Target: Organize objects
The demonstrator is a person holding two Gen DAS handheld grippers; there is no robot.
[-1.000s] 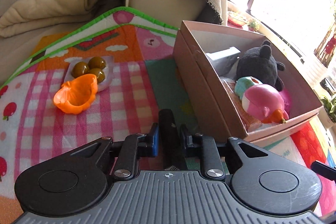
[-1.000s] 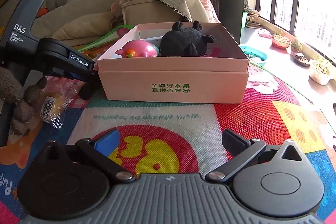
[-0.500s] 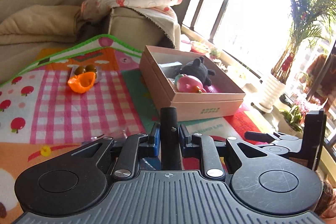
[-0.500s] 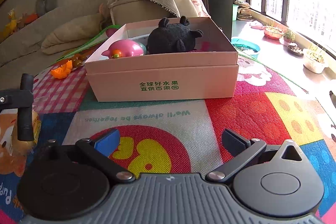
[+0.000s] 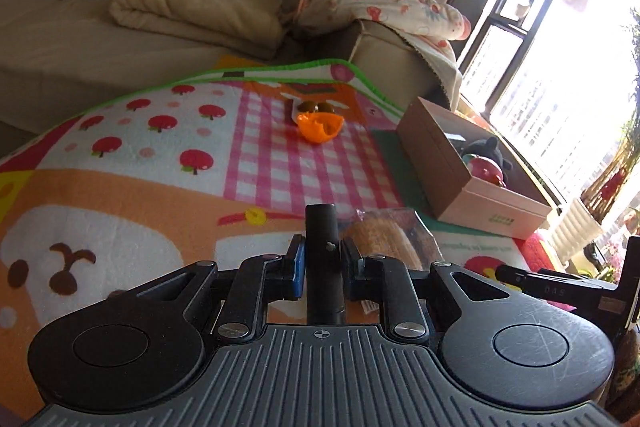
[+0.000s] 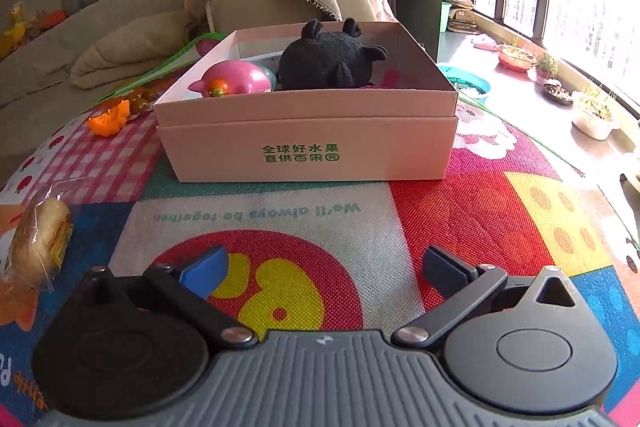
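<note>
A pink cardboard box (image 6: pixel 312 147) stands on the play mat and holds a black plush toy (image 6: pixel 328 63) and a pink toy (image 6: pixel 236 81); the box also shows in the left wrist view (image 5: pixel 472 187). A wrapped bread roll (image 6: pixel 40 239) lies on the mat at the left, also seen just beyond the left fingers (image 5: pixel 384 239). An orange toy (image 5: pixel 320 127) lies farther away beside a small packet of dark round things (image 5: pixel 314 105). My left gripper (image 5: pixel 322 263) is shut with nothing held. My right gripper (image 6: pixel 324 267) is open and empty above the mat.
A sofa with folded blankets (image 5: pixel 192 11) stands behind the mat. A window ledge with plant pots (image 6: pixel 552 67) runs along the right. The right gripper's body (image 5: pixel 560 287) shows at the right edge of the left wrist view.
My left gripper has pulled back from the box and swung left, now low over the mat by the bread roll. It has left the right wrist view. The right gripper barely moved.
</note>
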